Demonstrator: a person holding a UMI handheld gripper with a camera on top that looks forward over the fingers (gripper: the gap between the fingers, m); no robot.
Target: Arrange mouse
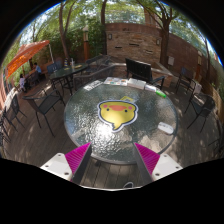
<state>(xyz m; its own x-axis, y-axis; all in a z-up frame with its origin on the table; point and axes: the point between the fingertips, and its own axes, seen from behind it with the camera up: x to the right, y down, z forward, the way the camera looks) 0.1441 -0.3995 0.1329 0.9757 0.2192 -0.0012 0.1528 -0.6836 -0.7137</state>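
A round glass table (85, 125) stands just ahead of my fingers. A yellow mouse pad (117, 112) with a shaped outline lies at its middle. A small pale thing (165, 127) lies on the glass to the right of the pad; I cannot tell if it is the mouse. My gripper (111, 160) is open and empty, held above the table's near edge, with its magenta pads (75, 157) wide apart.
Pale items (133, 82) lie at the table's far edge, with a black screen (138, 70) behind them. Metal chairs (45, 102) stand left and right (200, 100) of the table. A brick wall (135, 40) and trees stand beyond.
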